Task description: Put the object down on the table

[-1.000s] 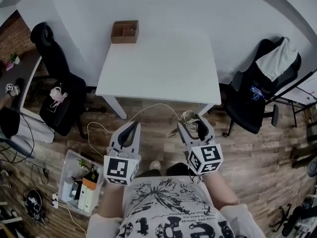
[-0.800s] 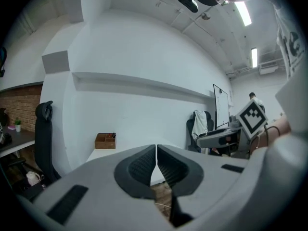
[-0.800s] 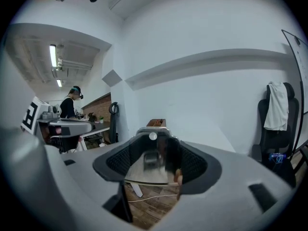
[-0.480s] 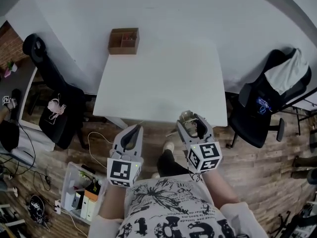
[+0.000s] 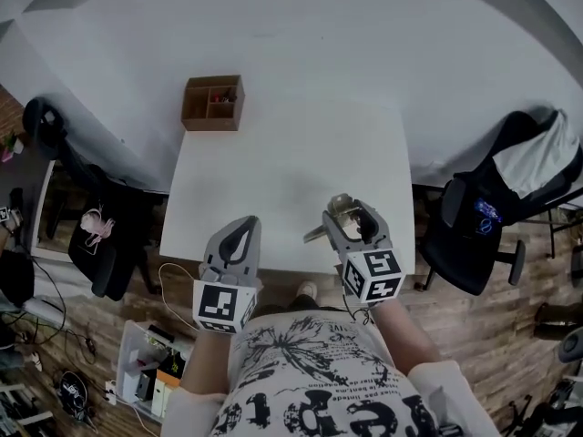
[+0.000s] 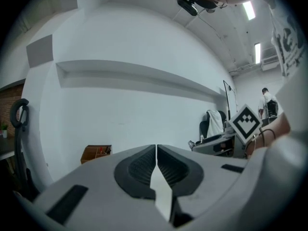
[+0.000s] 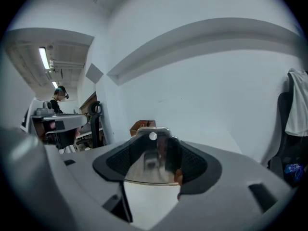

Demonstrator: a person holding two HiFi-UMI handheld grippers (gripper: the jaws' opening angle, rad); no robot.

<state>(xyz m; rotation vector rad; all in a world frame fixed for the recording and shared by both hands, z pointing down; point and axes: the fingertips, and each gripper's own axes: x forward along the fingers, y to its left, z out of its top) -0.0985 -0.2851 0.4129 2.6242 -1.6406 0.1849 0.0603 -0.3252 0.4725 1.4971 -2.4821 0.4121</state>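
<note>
The right gripper is clamped wide on a shiny metal object, held over the near edge of the table. The left gripper is closed on nothing. The object is judged stiff, light and slippery, and is best held across its body.

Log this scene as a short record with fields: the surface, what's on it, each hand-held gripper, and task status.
surface: white table
on it: wooden box, far left corner
left hand-held gripper: shut, empty
right hand-held gripper: shut on shiny metal object, over table's near edge
task: object not yet released
</note>
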